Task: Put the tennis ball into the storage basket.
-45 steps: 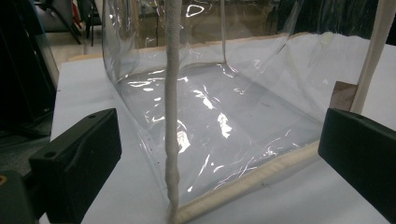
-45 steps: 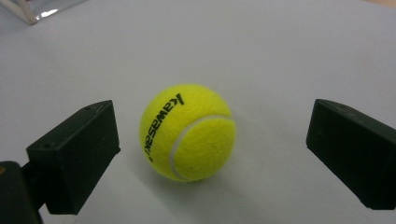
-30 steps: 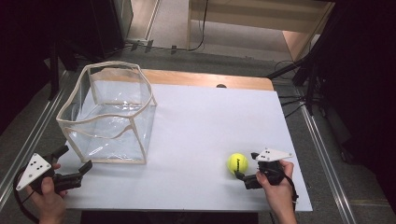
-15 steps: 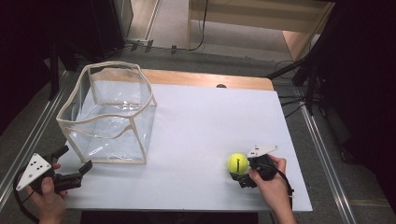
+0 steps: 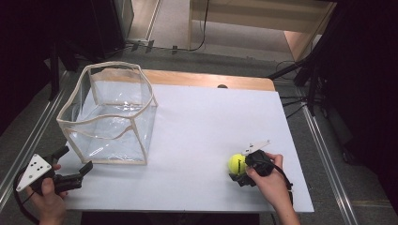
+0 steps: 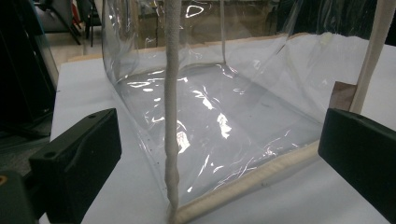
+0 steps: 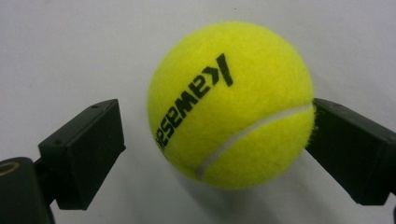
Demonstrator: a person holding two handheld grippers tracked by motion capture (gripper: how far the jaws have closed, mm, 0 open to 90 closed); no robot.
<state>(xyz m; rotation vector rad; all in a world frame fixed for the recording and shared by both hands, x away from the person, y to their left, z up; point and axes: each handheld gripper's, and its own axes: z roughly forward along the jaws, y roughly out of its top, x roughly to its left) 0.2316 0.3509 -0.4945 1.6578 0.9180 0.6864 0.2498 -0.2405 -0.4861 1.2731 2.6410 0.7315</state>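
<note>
White worktop [image 5: 197, 126]; clear plastic bin with cream edging [image 5: 109, 113] stands empty at its far-left part, well apart from the yellow tennis ball [image 5: 237, 163], which lies near the front-right edge. Left gripper [image 5: 75, 164] held low at the front-left corner, fingers [image 6: 77, 158] spread wide and released, pointing at the bin's near corner without touching it. Right gripper [image 5: 240, 169] has its fingers [image 7: 81, 149] around the ball, one pad touching it, a gap at the other: not yet clenched, though they have just been closing.

Clear bag's [image 6: 224, 116] top beyond the upper edge
</note>
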